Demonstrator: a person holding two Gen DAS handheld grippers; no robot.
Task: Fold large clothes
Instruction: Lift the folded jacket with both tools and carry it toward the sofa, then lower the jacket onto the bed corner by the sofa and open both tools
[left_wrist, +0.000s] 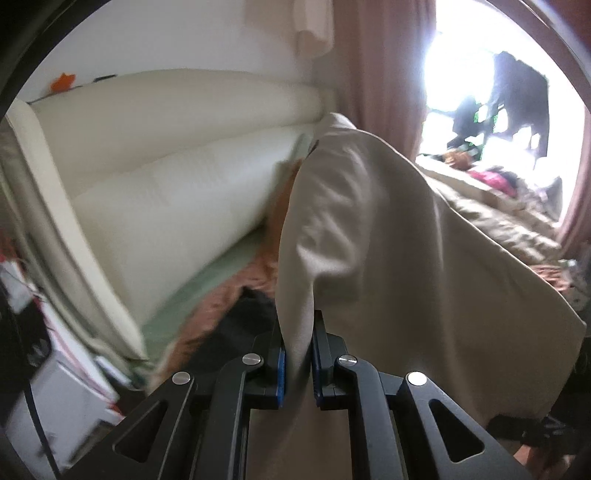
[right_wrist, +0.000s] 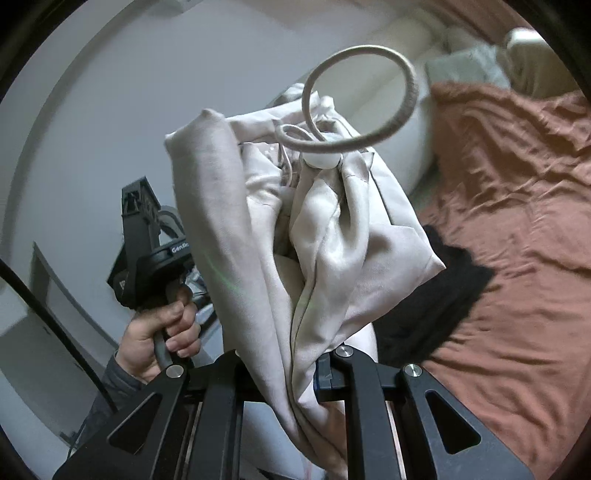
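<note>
A large beige garment (left_wrist: 388, 236) hangs in the air between both grippers, above the bed. My left gripper (left_wrist: 297, 363) is shut on a bunched edge of it. My right gripper (right_wrist: 295, 365) is shut on another bunched part of the same garment (right_wrist: 314, 236). A looped drawstring (right_wrist: 391, 110) with a white toggle (right_wrist: 321, 160) sticks up from the cloth. The left gripper's body and the hand holding it (right_wrist: 159, 332) show in the right wrist view, left of the cloth.
The bed has a rust-orange sheet (right_wrist: 517, 229) with a black garment (right_wrist: 436, 299) lying on it. A cream padded headboard (left_wrist: 177, 162) stands behind. Pink curtains (left_wrist: 376, 74) frame a bright window. A brown quilt (left_wrist: 498, 221) and clutter lie at the far side.
</note>
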